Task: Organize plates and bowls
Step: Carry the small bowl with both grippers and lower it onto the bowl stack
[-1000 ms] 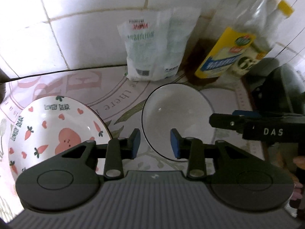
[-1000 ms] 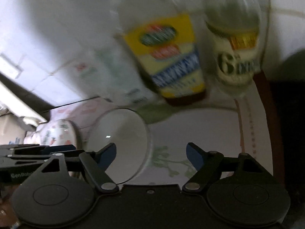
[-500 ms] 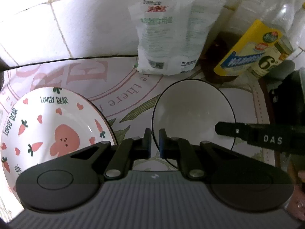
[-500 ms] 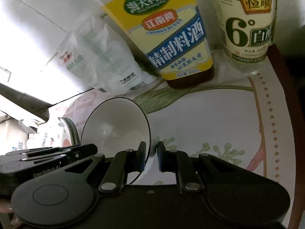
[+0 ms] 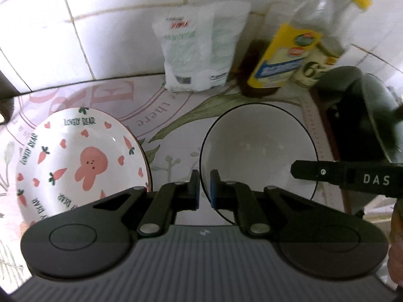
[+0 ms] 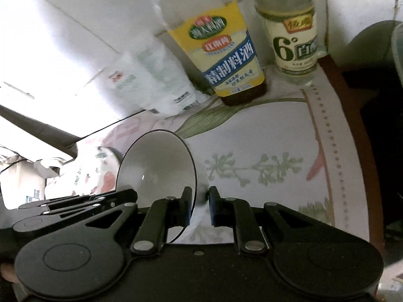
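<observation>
- Both hand-held grippers have clamped since a second ago: left hand-held gripper [image 5: 204, 186] and right hand-held gripper [image 6: 199, 202] each pinch the white bowl [image 5: 257, 148] rim.
- Bowl beside bear plate [image 5: 75, 161] on worktop [image 6: 264, 130]; bottles [image 6: 226, 58] crowd the wall edge.

My counter [image 5: 173, 115] wears a floral printed mat. On it sit a bear-patterned plate [image 5: 80, 156] at left, a white bag [image 5: 199, 58] against the tiled wall, and two bottles [image 6: 226, 58] beside the bag.

One white bowl [image 5: 257, 151], one bear plate [image 5: 75, 161], two bottles [image 6: 226, 58], one bag [image 5: 199, 50].
</observation>
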### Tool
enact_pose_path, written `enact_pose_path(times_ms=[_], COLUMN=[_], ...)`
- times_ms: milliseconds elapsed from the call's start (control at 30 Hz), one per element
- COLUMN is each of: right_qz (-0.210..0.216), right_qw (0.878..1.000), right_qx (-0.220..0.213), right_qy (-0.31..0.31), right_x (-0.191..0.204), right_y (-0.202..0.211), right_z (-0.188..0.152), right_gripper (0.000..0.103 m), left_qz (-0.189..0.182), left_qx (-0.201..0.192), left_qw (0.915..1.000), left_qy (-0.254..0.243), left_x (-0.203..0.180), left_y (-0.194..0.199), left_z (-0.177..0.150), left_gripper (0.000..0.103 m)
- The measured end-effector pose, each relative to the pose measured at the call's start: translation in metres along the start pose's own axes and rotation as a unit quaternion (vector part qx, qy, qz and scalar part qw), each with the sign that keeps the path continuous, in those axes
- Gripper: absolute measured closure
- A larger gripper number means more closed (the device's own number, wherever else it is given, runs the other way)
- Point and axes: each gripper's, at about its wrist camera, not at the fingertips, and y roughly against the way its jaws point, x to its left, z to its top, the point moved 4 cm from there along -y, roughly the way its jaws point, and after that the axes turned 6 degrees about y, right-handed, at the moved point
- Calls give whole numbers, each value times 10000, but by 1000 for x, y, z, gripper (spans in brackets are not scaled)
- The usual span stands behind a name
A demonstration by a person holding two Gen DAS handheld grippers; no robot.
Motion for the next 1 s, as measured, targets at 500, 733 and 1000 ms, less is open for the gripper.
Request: enact_pose_path(times_ms=[500,733,1000], right_qz=[-35,-63,-200], right_qw=[9983,9986,9985], right_qx=[-566,-529,-487], right_qy=[-100,-4,121], right_x=[62,80,91], right_y=[81,89,89], right_z=[-67,-98,-120], right_gripper=[85,84,84], left_qz=[-207,-237,-344], left_qx=[-248,-263,-265], left_qw=[9990,9989,9990], left_qy=[-300,-297,-118], left_x=[12,23,33], left_y=[103,122,124], left_z=[-52,-77,-100], left_gripper=[96,96,96])
